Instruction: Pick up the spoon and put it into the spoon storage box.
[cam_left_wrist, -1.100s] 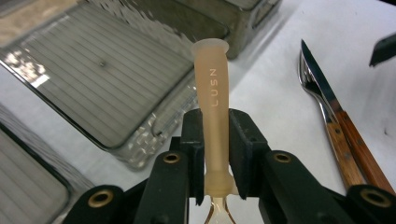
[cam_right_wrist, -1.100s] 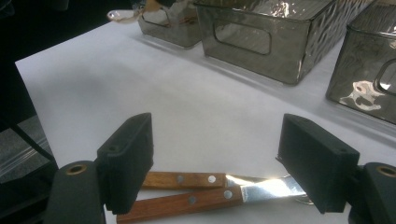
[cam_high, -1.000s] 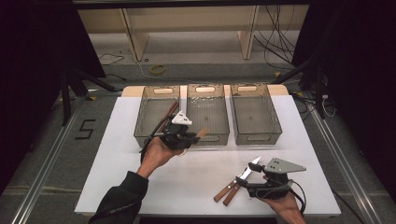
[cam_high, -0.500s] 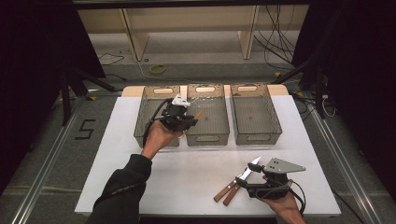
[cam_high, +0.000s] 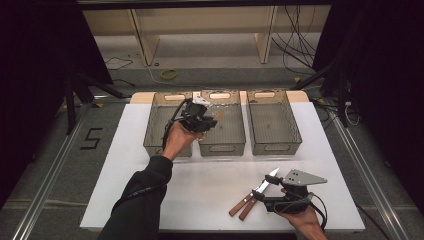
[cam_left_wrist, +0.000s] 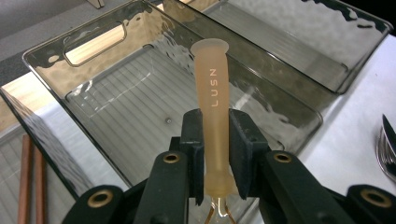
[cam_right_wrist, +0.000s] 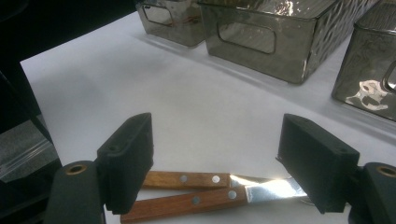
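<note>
Left gripper (cam_high: 207, 119): jaws clamped narrow on a pale translucent handle (cam_left_wrist: 212, 116) lettered "LUSN"; the handle juts beyond the pads, while its lower end, with a glimpse of thin metal, sits behind them. What tool the handle belongs to cannot be told. Position: held in the air over the middle bin (cam_high: 222, 122) of three smoky clear bins, handle end pointing into that bin's open interior. Change: a second ago this gripper hung at the near rim between the left and middle bins; it has since travelled away from the person, and the forearm now stretches farther across the white table (cam_high: 150, 165). The grip has not altered.

Right gripper (cam_high: 267, 192): jaws spread wide, nothing between the pads; low at the near right of the table, unchanged in place.

Two wooden-handled knives (cam_right_wrist: 196, 189): lying side by side on the table just beyond the right jaws, blades toward the right pad, unmoved.

Left bin (cam_high: 160, 125): two thin copper-coloured rods inside. Right bin (cam_high: 272, 122): contents not discernible.
</note>
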